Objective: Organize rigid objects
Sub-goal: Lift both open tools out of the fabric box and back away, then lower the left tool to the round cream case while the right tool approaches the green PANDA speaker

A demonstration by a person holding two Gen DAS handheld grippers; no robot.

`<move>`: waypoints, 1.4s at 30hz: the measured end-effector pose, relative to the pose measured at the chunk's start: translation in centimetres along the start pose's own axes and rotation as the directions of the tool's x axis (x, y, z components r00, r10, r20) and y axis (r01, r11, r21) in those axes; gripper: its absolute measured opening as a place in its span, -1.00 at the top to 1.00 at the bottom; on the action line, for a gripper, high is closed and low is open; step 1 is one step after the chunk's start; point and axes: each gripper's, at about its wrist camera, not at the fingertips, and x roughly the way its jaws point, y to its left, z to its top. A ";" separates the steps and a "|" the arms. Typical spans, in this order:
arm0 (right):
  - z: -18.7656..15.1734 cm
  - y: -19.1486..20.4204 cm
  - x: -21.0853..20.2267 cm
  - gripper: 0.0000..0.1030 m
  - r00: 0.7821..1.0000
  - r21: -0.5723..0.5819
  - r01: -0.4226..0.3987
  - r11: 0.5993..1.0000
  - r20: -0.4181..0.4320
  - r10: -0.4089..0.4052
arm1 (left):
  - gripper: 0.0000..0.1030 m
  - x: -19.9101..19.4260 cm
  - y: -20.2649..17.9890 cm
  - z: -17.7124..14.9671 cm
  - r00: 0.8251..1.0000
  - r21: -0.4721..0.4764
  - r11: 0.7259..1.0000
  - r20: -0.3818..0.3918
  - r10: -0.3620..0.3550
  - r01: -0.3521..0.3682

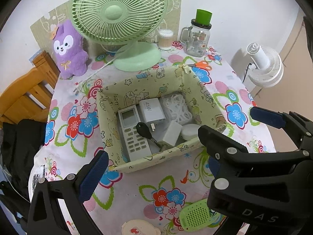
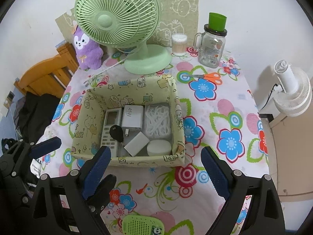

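Six items lie in one fabric storage box (image 2: 93, 121), centre of both frames, on a floral tablecloth (image 2: 225, 117): white air-conditioner remote (image 2: 110, 126) at left, black car key (image 2: 116, 133) lying on it, 45W charger (image 2: 132, 120) behind, white rectangular block (image 2: 138, 143) in front, round white lid-like container (image 2: 158, 147) lower right, bag of white cord (image 2: 157, 120) upper right. Left gripper (image 1: 152, 172), lower frame of left view, jaws spread wide, holding nothing. Right gripper (image 2: 154, 168), lower frame of right view, jaws likewise wide apart and empty. Green perforated case (image 2: 142, 225) at bottom edge. Behind box: green desk fan (image 2: 121, 19), purple plush (image 2: 87, 49) upper left, cotton-swab tub (image 2: 179, 44), glass mug-jar (image 2: 212, 47) with green cup (image 2: 217, 22) on top, orange scissors (image 2: 207, 76). White fan (image 2: 293, 90) at right, off the table.
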 end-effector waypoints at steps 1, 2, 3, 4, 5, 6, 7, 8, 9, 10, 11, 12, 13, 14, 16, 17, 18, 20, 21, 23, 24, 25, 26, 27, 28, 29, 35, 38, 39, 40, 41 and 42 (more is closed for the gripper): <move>-0.1 -0.1 -0.2 -0.84 1.000 0.000 0.002 1.000 0.003 -0.002 | -0.99 -0.2 -0.1 -0.1 1.000 0.001 1.000 -0.001 -0.003 0.003; -0.2 -0.1 -0.4 -0.84 1.000 0.001 0.003 1.000 0.005 -0.003 | -0.99 -0.3 -0.2 -0.1 1.000 0.001 1.000 -0.001 -0.004 0.004; -0.3 -0.2 -0.6 -0.84 1.000 0.001 0.004 1.000 0.007 -0.004 | -0.99 -0.4 -0.3 -0.2 1.000 0.000 1.000 0.001 -0.006 0.006; -0.4 -0.2 -0.8 -0.84 1.000 0.000 0.004 1.000 0.010 -0.004 | -0.99 -0.6 -0.4 -0.3 1.000 0.000 1.000 0.003 -0.007 0.007; -0.5 -0.3 -1.0 -0.84 1.000 -0.001 0.004 1.000 0.012 -0.004 | -0.99 -0.7 -0.5 -0.3 1.000 0.000 1.000 0.005 -0.006 0.006; -0.5 -0.3 -1.2 -0.84 1.000 -0.002 0.004 1.000 0.015 -0.004 | -0.99 -0.9 -0.6 -0.4 1.000 0.000 1.000 0.008 -0.004 0.004; -0.6 -0.3 -1.4 -0.84 1.000 -0.004 0.006 1.000 0.020 -0.006 | -0.99 -1.1 -0.7 -0.5 1.000 0.000 1.000 0.011 -0.003 0.003; -0.7 -0.3 -1.6 -0.84 1.000 -0.006 0.006 1.000 0.023 -0.006 | -0.99 -1.2 -0.8 -0.6 1.000 -0.001 1.000 0.013 -0.001 0.001; -0.8 -0.3 -1.7 -0.84 1.000 -0.006 0.007 1.000 0.025 -0.006 | -0.99 -1.3 -0.9 -0.7 1.000 -0.002 1.000 0.014 0.001 -0.001; -0.9 -0.3 -1.9 -0.84 1.000 -0.007 0.006 1.000 0.028 -0.006 | -0.99 -1.5 -1.0 -0.7 1.000 -0.004 1.000 0.015 0.004 -0.004; -1.0 -0.4 -2.1 -0.84 1.000 -0.007 0.007 1.000 0.029 -0.006 | -0.99 -1.6 -1.0 -0.8 1.000 -0.005 1.000 0.015 0.004 -0.004; -1.1 -0.4 -2.3 -0.84 1.000 -0.008 0.006 1.000 0.031 -0.006 | -0.99 -1.7 -1.1 -0.9 1.000 -0.007 1.000 0.015 0.001 -0.001; -1.2 -0.5 -2.4 -0.84 0.999 -0.007 0.005 1.000 0.033 -0.005 | -0.99 -1.8 -1.1 -1.0 1.000 -0.011 1.000 0.014 -0.001 0.001; -1.3 -0.5 -2.6 -0.84 0.999 -0.007 0.006 1.000 0.034 -0.006 | -0.99 -1.9 -1.2 -1.1 1.000 -0.015 1.000 0.014 0.003 -0.003; -1.6 -0.5 -2.9 -0.84 0.999 -0.009 0.011 1.000 0.039 -0.011 | -0.99 -2.1 -1.4 -1.3 1.000 -0.019 1.000 0.017 0.009 -0.009; -1.7 -0.6 -3.1 -0.84 0.999 -0.011 0.012 1.000 0.042 -0.012 | -0.99 -2.2 -1.5 -1.4 1.000 -0.020 1.000 0.018 0.011 -0.011; -1.8 -0.6 -3.2 -0.84 0.999 -0.012 0.014 1.000 0.043 -0.013 | -0.99 -2.4 -1.6 -1.6 1.000 -0.022 1.000 0.021 0.013 -0.013; -2.1 -0.7 -3.4 -0.84 0.999 -0.015 0.015 1.000 0.044 -0.014 | -0.99 -2.7 -1.8 -1.8 0.999 -0.025 1.000 0.027 0.018 -0.017; -2.2 -0.7 -3.6 -0.84 0.999 -0.016 0.015 1.000 0.045 -0.014 | -0.99 -2.8 -1.9 -1.9 0.999 -0.026 0.999 0.031 0.022 -0.021; -2.5 -0.8 -3.9 -0.84 0.999 -0.020 0.013 1.000 0.050 -0.012 | -0.99 -3.2 -2.1 -2.3 0.999 -0.029 0.999 0.039 0.035 -0.034; -2.6 -0.8 -4.0 -0.84 0.999 -0.022 0.011 1.000 0.051 -0.010 | -0.99 -3.3 -2.1 -2.5 0.998 -0.032 0.999 0.041 0.039 -0.037; -2.8 -0.8 -4.2 -0.84 0.999 -0.024 0.010 1.000 0.051 -0.009 | -0.99 -3.5 -2.2 -2.7 0.998 -0.035 0.999 0.043 0.041 -0.039; -3.0 -0.8 -4.3 -0.84 0.999 -0.029 0.008 1.000 0.051 -0.007 | -0.99 -3.6 -2.2 -2.8 0.998 -0.037 0.999 0.044 0.041 -0.040; -3.2 -0.8 -4.4 -0.84 0.999 -0.033 0.007 0.999 0.052 -0.005 | -0.99 -3.7 -2.2 -3.1 0.998 -0.042 0.998 0.044 0.042 -0.040; -3.3 -0.7 -4.6 -0.84 0.999 -0.037 0.007 0.999 0.052 -0.005 | -0.99 -3.8 -2.2 -3.3 0.998 -0.046 0.998 0.045 0.042 -0.040; -3.5 -0.6 -4.7 -0.84 0.999 -0.044 0.006 0.999 0.054 -0.003 | -0.99 -3.9 -2.2 -3.5 0.998 -0.049 0.998 0.047 0.041 -0.039; -4.9 -0.2 -5.0 -0.84 0.999 -0.047 0.006 0.999 0.051 -0.004 | -0.99 -4.4 -2.0 -5.1 0.998 -0.056 0.998 0.058 0.029 -0.026; -5.5 0.1 -4.9 -0.84 0.999 -0.033 0.006 0.999 0.042 -0.005 | -0.99 -4.7 -1.7 -5.9 0.998 -0.045 0.999 0.067 0.020 -0.017; -5.7 0.3 -4.9 -0.84 0.999 -0.032 0.009 0.999 0.042 -0.007 | -0.99 -4.7 -1.6 -6.2 0.997 -0.043 0.999 0.070 0.017 -0.014; -6.0 0.5 -4.9 -0.84 0.999 -0.028 0.015 0.999 0.041 -0.014 | -0.99 -4.7 -1.4 -6.5 0.998 -0.043 0.999 0.067 0.016 -0.013; -6.2 0.6 -4.9 -0.84 0.999 -0.022 0.023 0.999 0.037 -0.022 | -0.99 -4.8 -1.2 -6.8 0.998 -0.044 0.999 0.062 0.013 -0.010; -6.4 0.7 -4.9 -0.84 0.999 -0.016 0.025 1.000 0.035 -0.025 | -0.99 -4.8 -1.0 -7.1 0.998 -0.044 0.999 0.065 0.005 -0.002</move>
